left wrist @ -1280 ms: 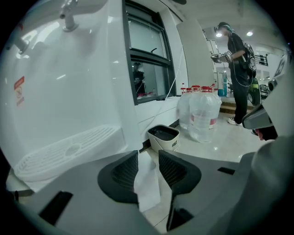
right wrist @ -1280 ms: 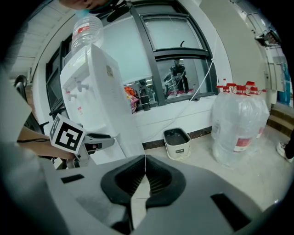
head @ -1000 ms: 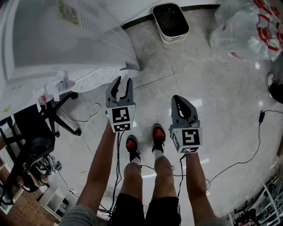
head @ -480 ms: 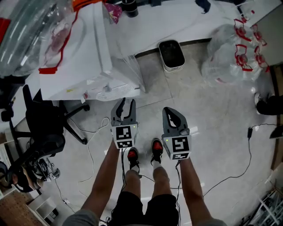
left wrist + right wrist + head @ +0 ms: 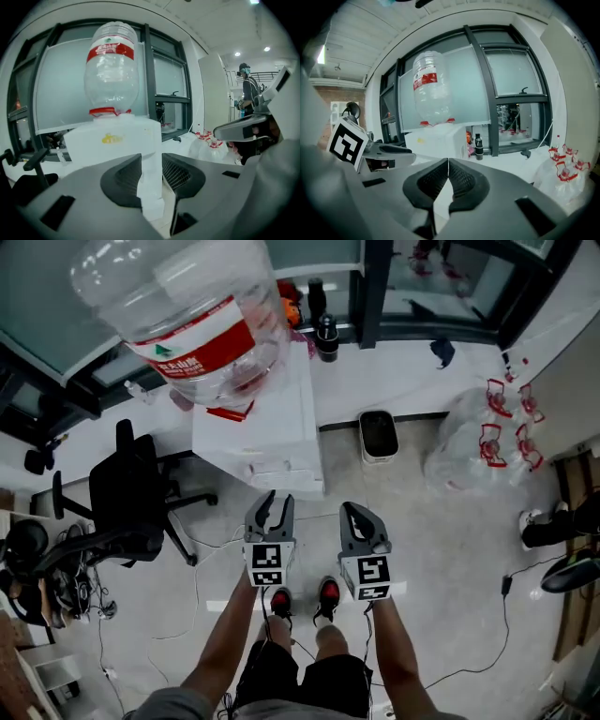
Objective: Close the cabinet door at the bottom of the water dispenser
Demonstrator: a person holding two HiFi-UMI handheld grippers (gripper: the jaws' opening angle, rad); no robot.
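The white water dispenser [image 5: 267,442] stands just ahead of me with a large clear bottle [image 5: 192,315], red-labelled, upside down on top. From above, its bottom cabinet door is hidden. In the left gripper view the dispenser [image 5: 126,140] shows between the jaws, its lower front mostly covered by them. My left gripper [image 5: 272,504] hovers in the air before the dispenser's near corner, open with an empty gap [image 5: 151,176]. Beside it my right gripper [image 5: 354,514] is shut on nothing, its pads touching [image 5: 448,176]. Neither touches the dispenser.
A black office chair [image 5: 131,498] stands left of the dispenser. A white bin [image 5: 379,435] and a bag of empty bottles [image 5: 478,442] sit against the far ledge to the right. Cables [image 5: 487,615] trail on the floor. A person [image 5: 248,89] stands far right.
Both grippers and my head have risen a long way from near the floor. The dispenser's top and the bottle have come into view. The jaws look unchanged.
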